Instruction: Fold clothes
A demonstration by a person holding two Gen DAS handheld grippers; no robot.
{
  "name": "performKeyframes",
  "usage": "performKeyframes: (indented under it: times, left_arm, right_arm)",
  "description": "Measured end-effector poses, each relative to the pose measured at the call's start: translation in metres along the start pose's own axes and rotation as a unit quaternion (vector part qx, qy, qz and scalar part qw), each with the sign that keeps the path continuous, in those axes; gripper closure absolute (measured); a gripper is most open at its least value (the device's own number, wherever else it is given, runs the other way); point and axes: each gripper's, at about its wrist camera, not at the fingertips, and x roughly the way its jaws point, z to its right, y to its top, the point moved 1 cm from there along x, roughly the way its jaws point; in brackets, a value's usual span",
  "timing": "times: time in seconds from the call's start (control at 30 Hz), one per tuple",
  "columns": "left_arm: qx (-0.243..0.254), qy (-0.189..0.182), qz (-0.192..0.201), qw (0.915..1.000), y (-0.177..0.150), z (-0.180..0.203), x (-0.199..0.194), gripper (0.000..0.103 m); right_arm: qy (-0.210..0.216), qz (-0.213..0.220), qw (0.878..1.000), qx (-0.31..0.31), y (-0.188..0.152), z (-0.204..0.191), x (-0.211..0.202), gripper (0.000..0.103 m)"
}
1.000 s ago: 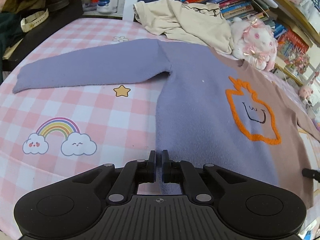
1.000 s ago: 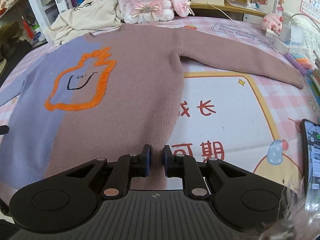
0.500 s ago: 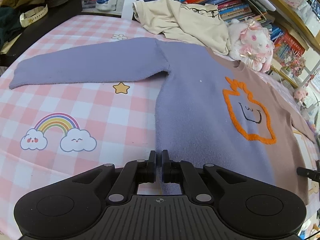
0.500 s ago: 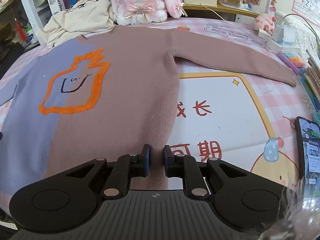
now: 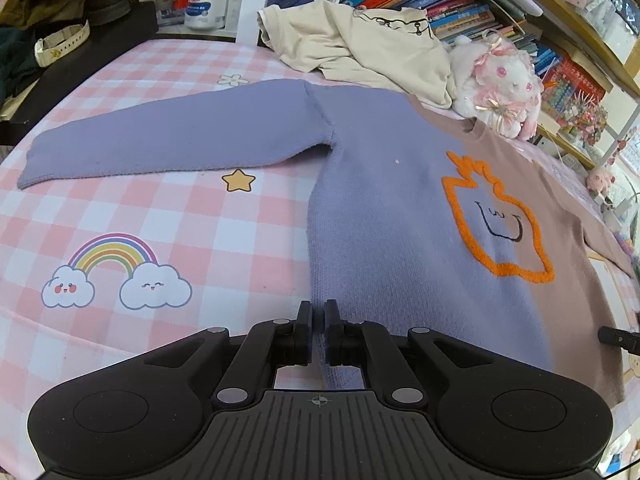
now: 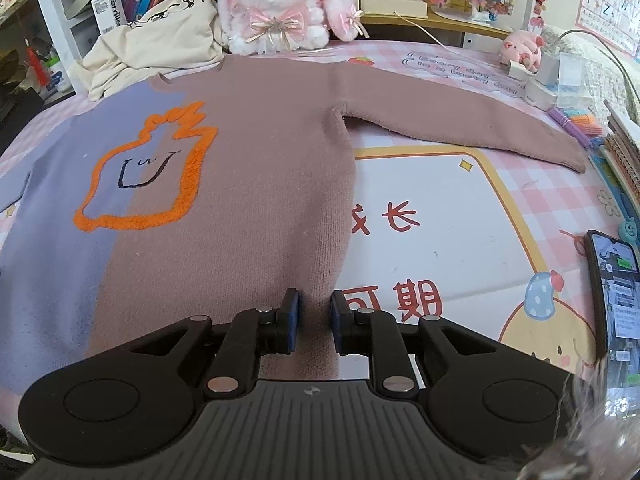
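The sweater [image 5: 384, 208], one garment half lilac and half dusty brown, lay flat across the middle of both frames on the pink checked bench [image 5: 168, 216], both sleeves spread sideways. One orange fuzzy outline with a small stitched face [image 6: 144, 176] sat on its chest.

The left tongs [image 5: 318, 334] stood at lower centre of the left view, nearly closed with only a narrow slit, pinching the lilac hem corner between them. The right tongs [image 6: 314, 322] stood at lower centre of the right view, parted a little wider, with the brown hem edge lying in the gap; whether they pressed the knit could not be told.

One cream garment [image 5: 360, 48] lay crumpled at the upper centre of the left view, one white and pink plush rabbit [image 6: 280, 8] just beside it, touching the sweater's collar side. One small pink plush [image 6: 520, 46] sat at upper right of the right view. One phone [image 6: 612, 292] lay at the right edge. One rainbow with two clouds [image 5: 116, 276] and one star [image 5: 238, 180] were printed on the bench cover.
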Motion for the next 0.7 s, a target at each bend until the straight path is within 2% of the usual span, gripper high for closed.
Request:
performKeyframes:
  times: [0.1,0.17,0.23,0.3,0.33,0.4,0.47,0.57,0.7]
  left_arm:
    - [0.002,0.001,0.004,1.0,-0.002,0.002,-0.001,0.095]
    - [0.003,0.001,0.006,1.0,-0.003,0.004,-0.003,0.092]
    - [0.006,-0.005,0.013,0.9999,-0.004,0.008,-0.01,0.084]
    - [0.013,-0.009,0.031,0.9994,-0.005,0.014,-0.02,0.061]
    - [0.016,-0.009,0.04,0.999,-0.006,0.017,-0.024,0.054]
    - [0.019,-0.003,0.064,0.9978,-0.01,0.026,-0.033,0.035]
    - [0.017,0.002,0.078,0.9968,-0.012,0.035,-0.038,0.028]
    - [0.019,0.011,0.081,0.9965,-0.015,0.053,-0.04,0.021]
    - [0.057,0.044,0.075,0.9946,-0.021,0.079,-0.047,0.013]
  right_arm:
    - [-0.007,0.002,1.0,0.007,0.0,0.001,0.0,0.077]
    - [-0.012,0.003,1.0,0.013,0.0,0.002,0.0,0.05]
    - [-0.01,0.007,1.0,0.02,0.0,0.002,-0.004,0.044]
    - [-0.006,0.018,1.0,0.022,-0.002,0.001,-0.01,0.033]
    - [-0.004,0.024,0.999,0.02,-0.002,-0.001,-0.014,0.026]
    - [-0.003,0.037,0.999,0.01,-0.002,-0.006,-0.02,0.021]
    - [-0.003,0.049,0.999,0.002,-0.002,-0.009,-0.026,0.012]
    - [-0.005,0.061,0.998,-0.012,-0.004,-0.013,-0.032,0.006]
    - [-0.008,0.069,0.997,-0.036,-0.009,-0.015,-0.038,0.002]
